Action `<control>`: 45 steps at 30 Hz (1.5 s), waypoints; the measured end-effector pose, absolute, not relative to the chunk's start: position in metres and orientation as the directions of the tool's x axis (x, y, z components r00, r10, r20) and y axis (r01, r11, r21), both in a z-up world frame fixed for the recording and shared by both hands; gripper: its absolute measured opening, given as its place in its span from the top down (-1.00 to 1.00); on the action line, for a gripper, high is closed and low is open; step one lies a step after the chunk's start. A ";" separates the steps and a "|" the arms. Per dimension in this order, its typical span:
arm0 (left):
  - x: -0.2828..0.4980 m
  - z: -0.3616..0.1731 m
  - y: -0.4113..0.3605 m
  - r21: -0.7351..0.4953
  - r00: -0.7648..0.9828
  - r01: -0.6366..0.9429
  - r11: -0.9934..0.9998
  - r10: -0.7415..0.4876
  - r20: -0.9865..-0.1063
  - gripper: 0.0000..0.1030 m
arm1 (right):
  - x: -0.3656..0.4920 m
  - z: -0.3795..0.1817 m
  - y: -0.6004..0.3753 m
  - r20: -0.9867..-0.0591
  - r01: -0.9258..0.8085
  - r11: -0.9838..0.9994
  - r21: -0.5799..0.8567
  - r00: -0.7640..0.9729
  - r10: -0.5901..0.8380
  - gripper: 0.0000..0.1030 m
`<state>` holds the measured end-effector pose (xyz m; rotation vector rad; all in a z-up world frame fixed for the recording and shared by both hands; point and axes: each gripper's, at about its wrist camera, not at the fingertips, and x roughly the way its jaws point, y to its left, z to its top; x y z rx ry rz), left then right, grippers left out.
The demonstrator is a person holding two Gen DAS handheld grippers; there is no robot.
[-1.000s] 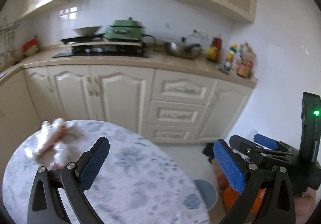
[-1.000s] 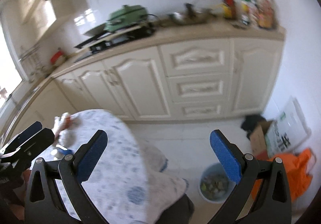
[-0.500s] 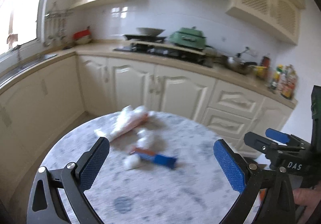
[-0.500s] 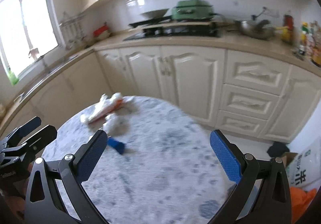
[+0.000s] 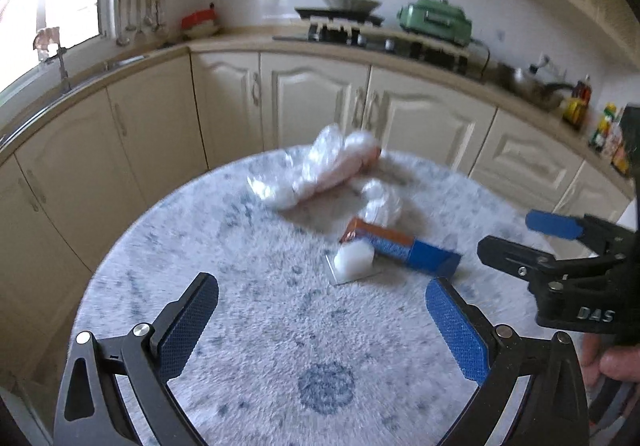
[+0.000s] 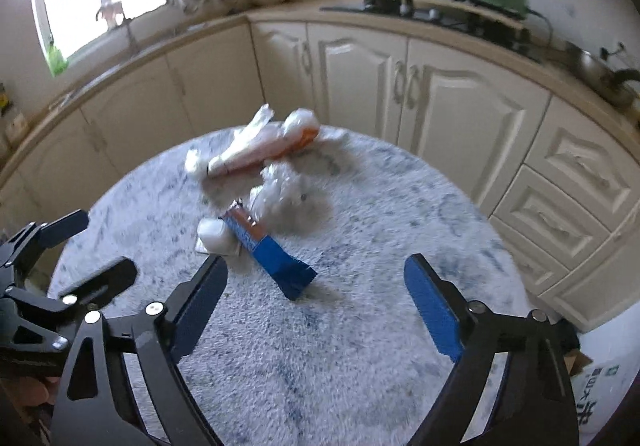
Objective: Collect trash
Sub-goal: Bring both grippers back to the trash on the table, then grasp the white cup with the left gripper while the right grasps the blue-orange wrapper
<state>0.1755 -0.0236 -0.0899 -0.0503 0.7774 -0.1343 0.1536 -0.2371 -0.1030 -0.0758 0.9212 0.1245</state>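
Trash (image 6: 256, 214) sits mid-table, clear of edges; left gripper (image 5: 320, 326) wide, right gripper (image 6: 316, 306) closing, both empty.

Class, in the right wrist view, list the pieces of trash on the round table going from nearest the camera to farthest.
blue box → small white block → crumpled clear plastic → long plastic-wrapped orange packet

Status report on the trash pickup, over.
Left gripper open, empty. Right gripper closing, nothing between. Blue carton, wrappers untouched on table. Path clear.
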 end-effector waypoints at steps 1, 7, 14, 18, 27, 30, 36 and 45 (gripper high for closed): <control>0.185 -0.094 -0.021 -0.096 0.693 0.108 0.989 -0.145 -0.706 -0.99 | 0.157 -0.108 -0.237 -0.804 -0.145 0.989 -0.012 0.589 0.077 -0.73; 0.240 -0.124 -0.026 -0.095 0.647 0.114 0.989 -0.146 -0.748 -0.96 | 0.174 -0.122 -0.250 -0.825 -0.152 0.988 0.032 0.554 0.112 -0.59; 0.287 -0.147 -0.029 -0.119 0.608 0.132 0.984 -0.175 -0.774 -0.82 | 0.183 -0.130 -0.245 -0.836 -0.197 0.980 0.022 0.534 0.127 -0.59; 0.302 -0.147 -0.027 -0.114 0.623 0.138 0.984 -0.175 -0.763 -0.20 | 0.190 -0.140 -0.233 -0.850 -0.233 0.972 0.022 0.507 0.141 -0.58; 0.316 -0.152 -0.002 -0.140 0.629 0.141 0.980 -0.198 -0.752 0.34 | 0.207 -0.156 -0.201 -0.866 -0.298 0.954 0.002 0.477 0.151 -0.34; 0.316 -0.153 -0.001 -0.154 0.633 0.139 0.978 -0.208 -0.746 0.37 | 0.210 -0.165 -0.185 -0.872 -0.336 0.941 -0.039 0.471 0.132 0.17; 0.305 -0.152 0.003 -0.171 0.633 0.145 0.975 -0.224 -0.741 0.51 | 0.199 -0.168 -0.182 -0.860 -0.325 0.944 -0.051 0.495 0.123 0.59; 0.256 -0.150 0.000 -0.195 0.634 0.157 0.968 -0.250 -0.732 0.51 | 0.156 -0.157 -0.222 -0.845 -0.215 0.971 0.099 0.498 0.196 0.63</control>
